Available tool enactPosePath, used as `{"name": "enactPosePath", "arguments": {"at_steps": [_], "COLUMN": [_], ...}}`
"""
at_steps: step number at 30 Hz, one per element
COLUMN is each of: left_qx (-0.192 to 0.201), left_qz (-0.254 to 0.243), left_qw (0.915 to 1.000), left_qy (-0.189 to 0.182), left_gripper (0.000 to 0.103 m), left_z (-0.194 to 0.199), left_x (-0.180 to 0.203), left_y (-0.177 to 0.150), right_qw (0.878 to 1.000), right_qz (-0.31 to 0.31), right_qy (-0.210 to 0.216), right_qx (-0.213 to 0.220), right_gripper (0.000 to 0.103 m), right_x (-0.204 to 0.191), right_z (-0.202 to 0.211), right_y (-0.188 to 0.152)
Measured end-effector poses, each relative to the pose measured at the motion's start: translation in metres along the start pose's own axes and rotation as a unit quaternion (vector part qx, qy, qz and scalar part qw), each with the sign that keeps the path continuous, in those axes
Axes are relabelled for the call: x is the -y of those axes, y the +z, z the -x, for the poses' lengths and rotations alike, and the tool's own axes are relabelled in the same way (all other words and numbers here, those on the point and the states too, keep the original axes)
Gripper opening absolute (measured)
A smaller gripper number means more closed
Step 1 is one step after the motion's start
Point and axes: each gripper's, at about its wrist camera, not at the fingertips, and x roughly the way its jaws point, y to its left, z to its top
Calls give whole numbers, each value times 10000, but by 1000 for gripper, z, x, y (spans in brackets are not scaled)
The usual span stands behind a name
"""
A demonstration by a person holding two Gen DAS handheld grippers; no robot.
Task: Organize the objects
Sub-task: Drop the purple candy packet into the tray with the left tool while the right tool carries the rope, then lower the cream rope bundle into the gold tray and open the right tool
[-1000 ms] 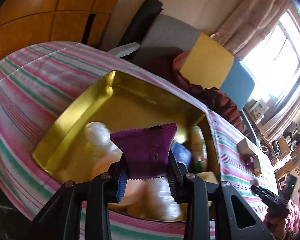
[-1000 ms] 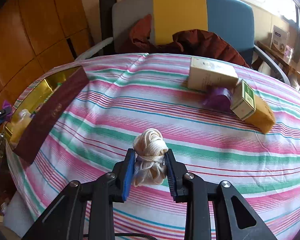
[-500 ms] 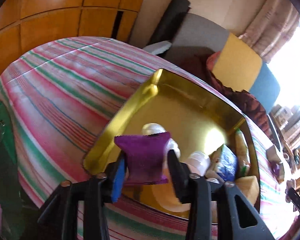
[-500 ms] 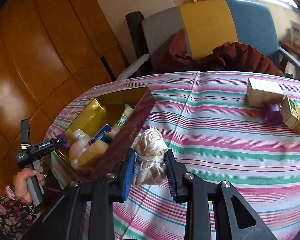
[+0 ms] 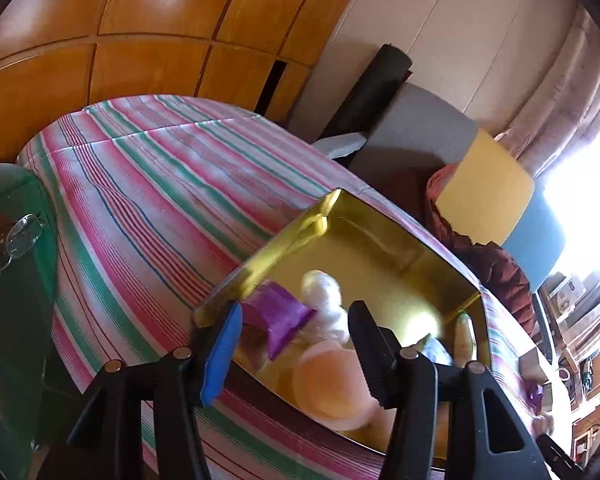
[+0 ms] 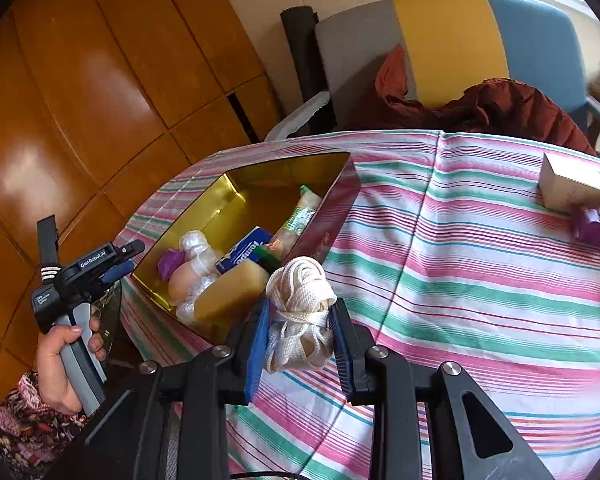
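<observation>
We are pinching the cord bundle (image 6: 298, 312) in the right tongs (image 6: 300, 344) (soft, light, best gripped at its wrapped waist), nearing the gold box (image 6: 236, 188); left tongs (image 5: 296, 344) are opening, purple packet (image 5: 278, 314) dropping free inside.

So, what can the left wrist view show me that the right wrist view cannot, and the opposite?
Only the left wrist view shows eyeglasses on a green glass surface. Only the right wrist view shows the right gripper shut on a white rope bundle, and a cream box. Both show the gold tin, the purple packet inside it, and the opening left gripper.
</observation>
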Motion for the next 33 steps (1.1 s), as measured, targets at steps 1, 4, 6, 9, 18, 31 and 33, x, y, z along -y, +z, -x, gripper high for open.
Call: {"name": "enactPosePath", "arguments": {"at_steps": [1, 4, 6, 9, 18, 31, 33], "left_qx": [6, -34, -18, -16, -59, -98, -113], "left_qz": [-15, -132, -232, -345, 107, 322, 299], "left_qw": [10000, 9997, 9992, 9988, 9997, 9992, 9993], "left_qy": [-56, -219, -311, -343, -194, -198, -206], "left_gripper": [56, 57, 57, 57, 57, 57, 57], "left_z": [1, 4, 8, 11, 14, 13, 12], "left_x": [4, 16, 23, 31, 20, 10, 11], "left_y": [-3, -12, -17, -24, -19, -13, -13], "right_qw": [10000, 9998, 9994, 9983, 9930, 9942, 9947], "right_qz": [32, 119, 227, 420, 905, 393, 372], "right_qy": [4, 52, 106, 116, 66, -37, -66], "right_qx": [-42, -155, -247, -384, -754, -997, -954], "right_gripper": [31, 31, 31, 31, 32, 45, 53], "right_x": [-3, -13, -23, -39, -81, -99, -98], "right_z": [-3, -14, -23, -39, -99, -174, -170], "right_y": [2, 9, 14, 24, 53, 91, 93]}}
